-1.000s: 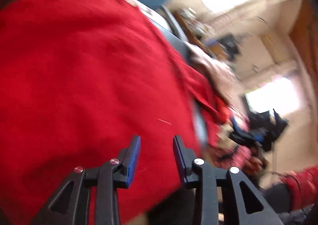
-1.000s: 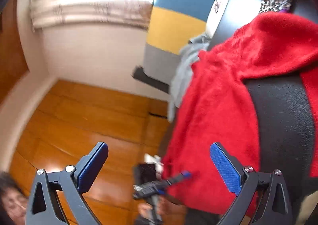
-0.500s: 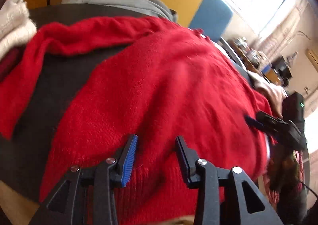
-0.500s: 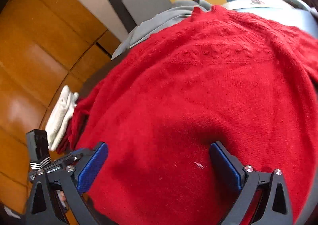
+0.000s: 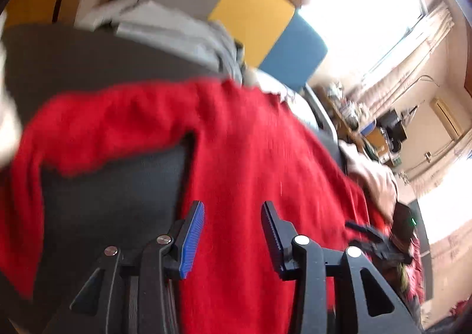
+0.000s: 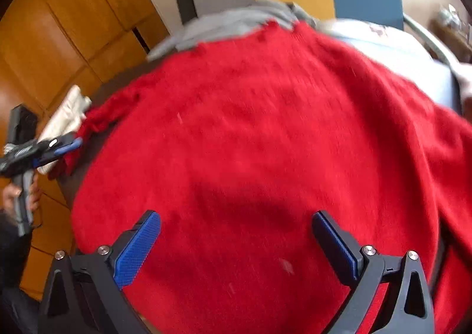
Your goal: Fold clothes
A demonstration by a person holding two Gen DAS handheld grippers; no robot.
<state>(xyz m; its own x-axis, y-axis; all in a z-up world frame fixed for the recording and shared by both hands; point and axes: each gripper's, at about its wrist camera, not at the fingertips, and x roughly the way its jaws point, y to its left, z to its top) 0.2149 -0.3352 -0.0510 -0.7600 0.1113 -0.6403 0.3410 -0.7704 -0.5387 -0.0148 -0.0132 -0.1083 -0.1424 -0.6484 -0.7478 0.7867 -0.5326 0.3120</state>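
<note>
lying spread over the dark tabletop [image 5: 97, 186], the red sweater [image 6: 265, 142] is now showing its body flat and one sleeve [image 5: 103, 121] stretching toward the left edge, where half a second ago the left view was filled with its body; that suggests the smoothing is finishing and a sleeve fold is coming next. its long axis is running from the near edge, under both tools, to the far edge beside the grey garment [image 6: 236, 24]. the left tool [image 5: 233, 233] is hovering with fingers narrowly apart at the body's left side, gripping nothing. the right tool [image 6: 236, 242] is hanging wide apart over the hem, also holding nothing.
</note>
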